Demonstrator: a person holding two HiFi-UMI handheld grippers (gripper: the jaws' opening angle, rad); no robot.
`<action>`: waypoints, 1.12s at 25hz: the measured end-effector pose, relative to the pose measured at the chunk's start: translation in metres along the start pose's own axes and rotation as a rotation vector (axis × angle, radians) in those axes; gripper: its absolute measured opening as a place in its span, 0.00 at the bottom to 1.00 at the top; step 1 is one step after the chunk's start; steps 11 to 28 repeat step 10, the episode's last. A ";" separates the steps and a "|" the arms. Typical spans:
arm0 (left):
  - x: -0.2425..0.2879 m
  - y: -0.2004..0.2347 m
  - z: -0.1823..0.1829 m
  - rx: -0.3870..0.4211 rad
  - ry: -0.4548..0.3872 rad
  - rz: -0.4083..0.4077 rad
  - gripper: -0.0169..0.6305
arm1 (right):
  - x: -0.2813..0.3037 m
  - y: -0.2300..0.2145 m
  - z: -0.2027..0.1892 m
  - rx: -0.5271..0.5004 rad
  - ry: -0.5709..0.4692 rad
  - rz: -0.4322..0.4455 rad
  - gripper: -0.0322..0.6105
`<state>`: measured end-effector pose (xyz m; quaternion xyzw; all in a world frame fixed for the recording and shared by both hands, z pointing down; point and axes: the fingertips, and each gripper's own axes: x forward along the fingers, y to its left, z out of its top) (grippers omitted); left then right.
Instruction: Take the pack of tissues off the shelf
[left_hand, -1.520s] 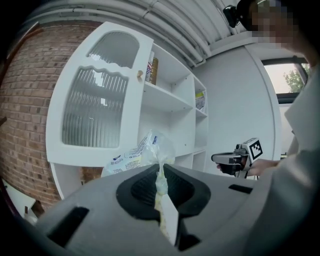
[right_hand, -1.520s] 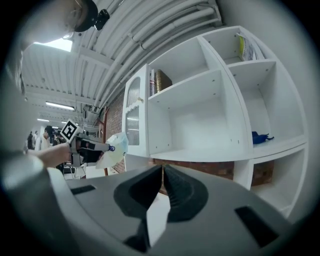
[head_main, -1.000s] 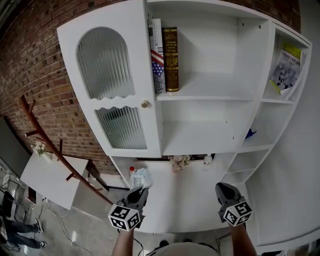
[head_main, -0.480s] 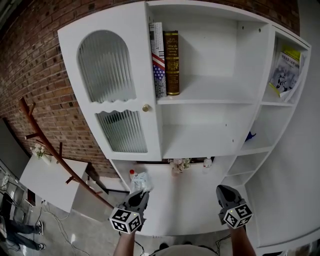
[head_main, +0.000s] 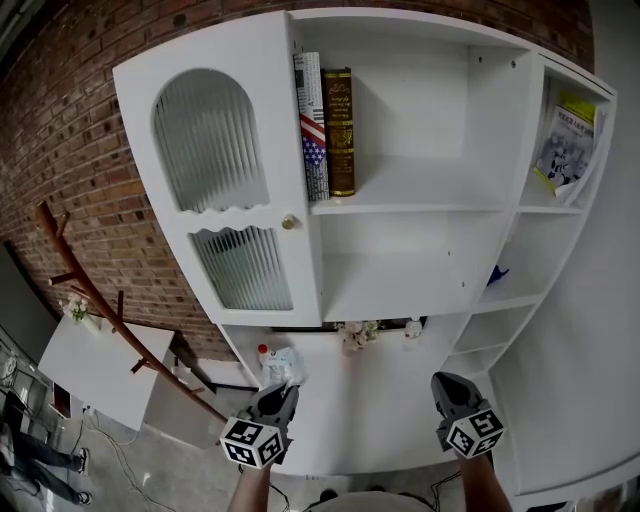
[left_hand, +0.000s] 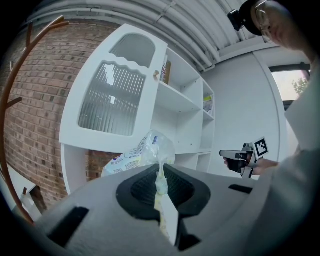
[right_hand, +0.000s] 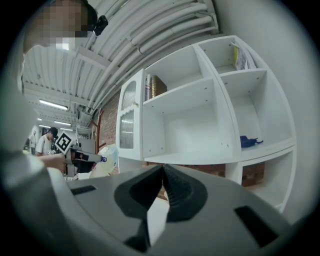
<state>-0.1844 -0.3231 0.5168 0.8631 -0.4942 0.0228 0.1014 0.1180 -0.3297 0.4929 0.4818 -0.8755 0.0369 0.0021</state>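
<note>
The pack of tissues (head_main: 281, 365) is a clear crinkled plastic bag with blue print. It hangs in front of the white shelf unit (head_main: 400, 210), off the shelves. My left gripper (head_main: 279, 388) is shut on the bag's edge; in the left gripper view the pack of tissues (left_hand: 145, 152) sticks up from the pinched jaws of the left gripper (left_hand: 160, 172). My right gripper (head_main: 447, 385) hangs at the lower right, shut with nothing between its jaws, as the right gripper (right_hand: 163, 172) shows in its own view. The pack (right_hand: 106, 160) also shows there at left.
Two books (head_main: 327, 122) stand on the top shelf. A magazine (head_main: 563, 145) leans in the upper right compartment, and a blue item (head_main: 497, 270) lies below it. Small ornaments (head_main: 358, 330) sit on the lowest counter (head_main: 390, 385). A ribbed glass door (head_main: 215, 170) is at left, a wooden coat rack (head_main: 95, 300) beside it.
The view has shifted slightly; the shelf unit sits a little lower in the frame. Both grippers keep their places, the left still holding the pack.
</note>
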 end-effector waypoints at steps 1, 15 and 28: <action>0.000 0.000 0.000 0.000 0.000 -0.001 0.09 | 0.000 0.000 0.000 -0.001 0.001 0.000 0.10; -0.001 -0.001 -0.001 -0.003 0.001 -0.008 0.09 | -0.001 0.003 0.002 -0.005 0.003 0.004 0.10; -0.001 -0.001 -0.001 -0.003 0.001 -0.008 0.09 | -0.001 0.003 0.002 -0.005 0.003 0.004 0.10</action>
